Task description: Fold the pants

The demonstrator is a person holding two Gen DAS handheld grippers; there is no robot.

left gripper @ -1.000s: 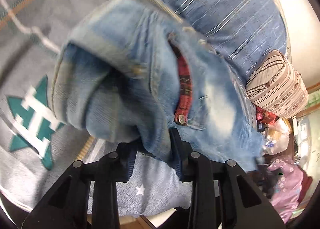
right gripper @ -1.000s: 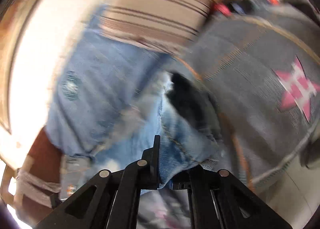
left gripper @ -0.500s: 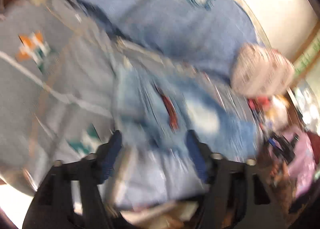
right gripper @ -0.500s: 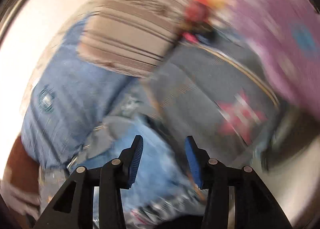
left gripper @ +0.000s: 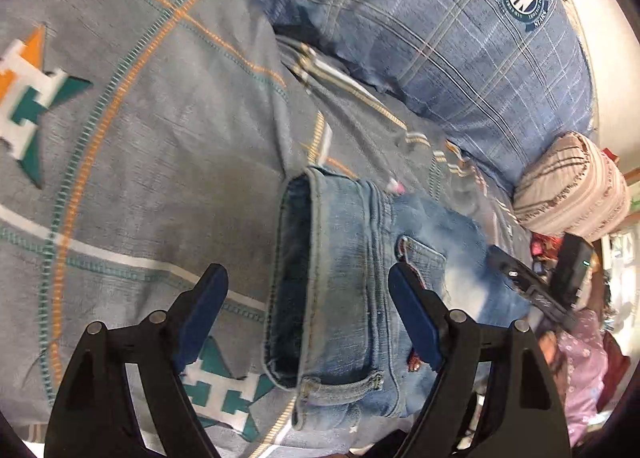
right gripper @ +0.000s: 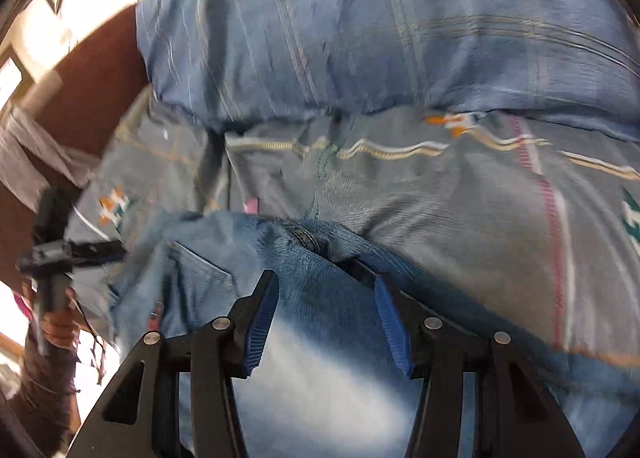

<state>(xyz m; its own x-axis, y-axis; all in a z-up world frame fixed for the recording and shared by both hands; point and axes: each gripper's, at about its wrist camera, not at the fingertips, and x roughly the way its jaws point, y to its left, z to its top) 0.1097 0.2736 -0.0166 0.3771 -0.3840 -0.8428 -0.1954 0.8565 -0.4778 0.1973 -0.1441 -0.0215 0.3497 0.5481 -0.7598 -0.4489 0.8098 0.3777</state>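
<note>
Bed w/ grey bedspread [left gripper: 168, 146], printed w/ orange/teal star-and-H marks, dotted arcs and white stripes. Folded blue jeans [left gripper: 352, 282] lie on it, roughly mid-bed in left wrist view, waistband w/ belt loop nearest the cam, open cuff/fold edge showing dark inside, a pocket on the right side, faded pale patch further right.

Left tongs [left gripper: 308, 310] stand wide and are opening; jeans lie between the blue pads, pads not pressing cloth. Right tongs [right gripper: 326, 322] about half wide, also opening, hovering over faded denim; nothing gripped, view is motion-blurred.

In left view the right tool [left gripper: 532, 278] shows as black body at the jeans' far right end. In right view the left tool [right gripper: 52, 242] sits at the left edge, held by a hand [right gripper: 60, 328] w/ dark sleeve.

Further back: blue plaid pillow [left gripper: 460, 54] w/ round crest badge, lying along the head of the bed, touching the bedspread. Beside it a beige striped bolster [left gripper: 572, 186]. Past that, pale wall, clutter and purple floral cloth [left gripper: 580, 370] at right edge; too small to tell more. Right view also shows brown wooden headboard [right gripper: 92, 86] at left.
</note>
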